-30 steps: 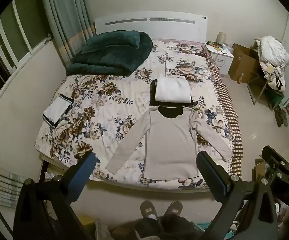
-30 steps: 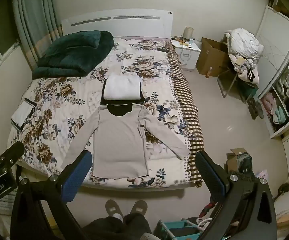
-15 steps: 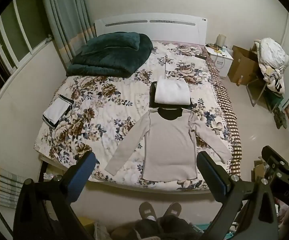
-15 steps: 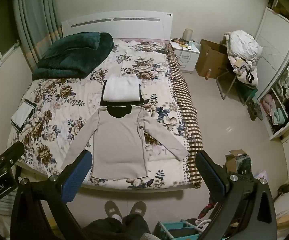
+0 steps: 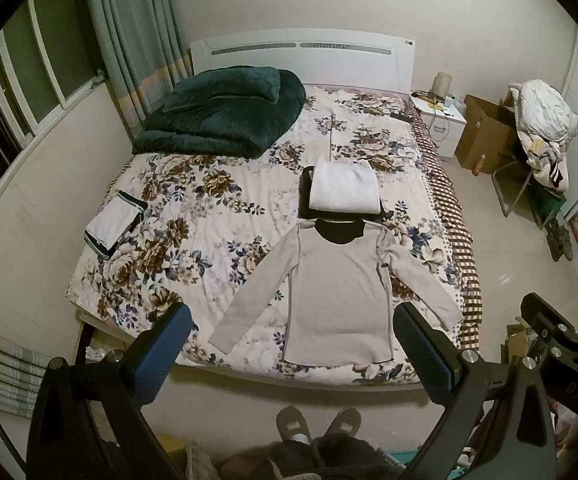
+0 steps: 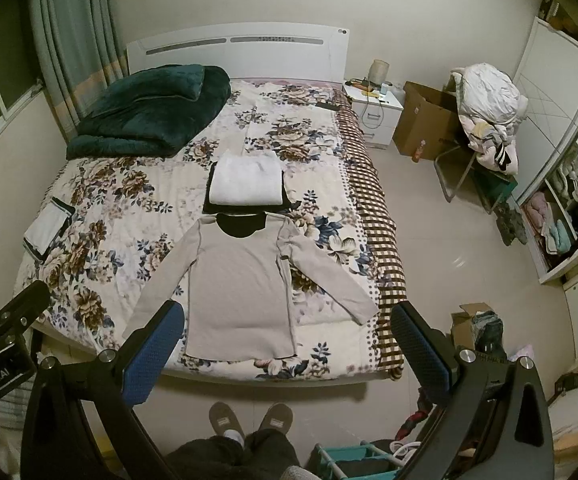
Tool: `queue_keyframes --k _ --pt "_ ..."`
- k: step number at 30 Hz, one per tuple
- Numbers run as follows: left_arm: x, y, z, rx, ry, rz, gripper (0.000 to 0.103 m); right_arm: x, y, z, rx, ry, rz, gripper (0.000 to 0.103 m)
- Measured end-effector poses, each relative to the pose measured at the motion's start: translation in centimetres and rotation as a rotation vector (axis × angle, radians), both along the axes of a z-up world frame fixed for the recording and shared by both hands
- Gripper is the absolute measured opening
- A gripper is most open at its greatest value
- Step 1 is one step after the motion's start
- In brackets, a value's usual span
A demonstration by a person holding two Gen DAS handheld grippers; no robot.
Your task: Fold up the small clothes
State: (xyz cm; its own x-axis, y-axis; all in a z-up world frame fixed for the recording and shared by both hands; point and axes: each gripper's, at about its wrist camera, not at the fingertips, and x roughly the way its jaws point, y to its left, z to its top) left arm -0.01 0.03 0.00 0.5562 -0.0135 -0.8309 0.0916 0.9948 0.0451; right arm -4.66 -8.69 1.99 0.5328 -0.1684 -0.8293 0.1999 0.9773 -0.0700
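A beige long-sleeved top (image 5: 339,292) (image 6: 239,292) lies flat on the floral bed (image 5: 193,216) (image 6: 121,208), sleeves spread, hem toward me. Above its collar sits a folded white garment (image 5: 345,190) (image 6: 247,184) on a black one. A small folded white-and-black piece (image 5: 114,224) (image 6: 47,226) lies at the bed's left edge. My left gripper (image 5: 289,344) is open and empty, held high above the foot of the bed. My right gripper (image 6: 285,340) is open and empty at a like height, beside the left one.
A dark green quilt (image 5: 221,112) lies at the head of the bed. A white nightstand (image 6: 377,114), a cardboard box (image 6: 425,124) and a chair piled with clothes (image 6: 485,100) stand to the right. My slippered feet (image 6: 249,420) stand at the bed's foot.
Both grippers have drawn back and risen slightly, so the bed looks a little smaller and higher in the views. The clothes have not moved.
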Motion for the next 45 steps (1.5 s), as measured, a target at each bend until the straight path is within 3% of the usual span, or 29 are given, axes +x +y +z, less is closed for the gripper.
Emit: queue_keyframes --k 21,45 --pt "1.3 -1.5 1.9 -0.003 -0.002 -0.002 0.103 0.5 0.0 0.1 -0.004 -0.002 0.001 0.103" --pt "1.0 -1.1 1.6 -0.012 -0.007 0.001 0.103 0.5 0.1 0.5 -0.008 -0.007 0.003 0.103"
